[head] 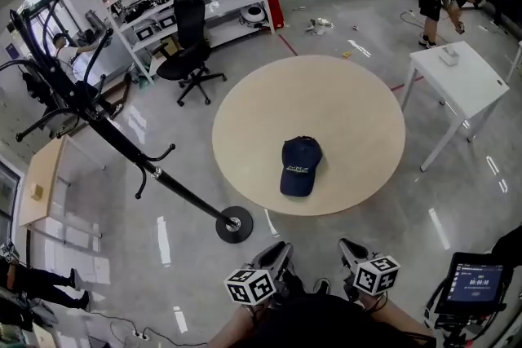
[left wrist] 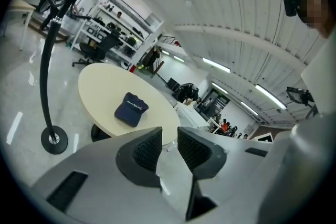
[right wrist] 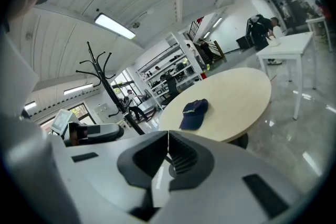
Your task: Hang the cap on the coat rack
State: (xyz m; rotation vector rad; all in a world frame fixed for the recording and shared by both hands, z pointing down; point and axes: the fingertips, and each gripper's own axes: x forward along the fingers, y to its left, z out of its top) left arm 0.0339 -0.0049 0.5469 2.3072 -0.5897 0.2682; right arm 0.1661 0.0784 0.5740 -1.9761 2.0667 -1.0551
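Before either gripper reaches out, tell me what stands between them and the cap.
Nothing visible does. The cap lies alone on the round table; only bare tabletop and floor lie between it and the left gripper and right gripper.

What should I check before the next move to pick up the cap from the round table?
1. Cap lies alone on the table: ok.
2. Left gripper open and empty: ok.
3. Right gripper open: not ok, its fingers are shut on nothing.
4. Grippers at the cap: not ok, both are short of the table.
5. Coat rack upright, hooks free: ok.
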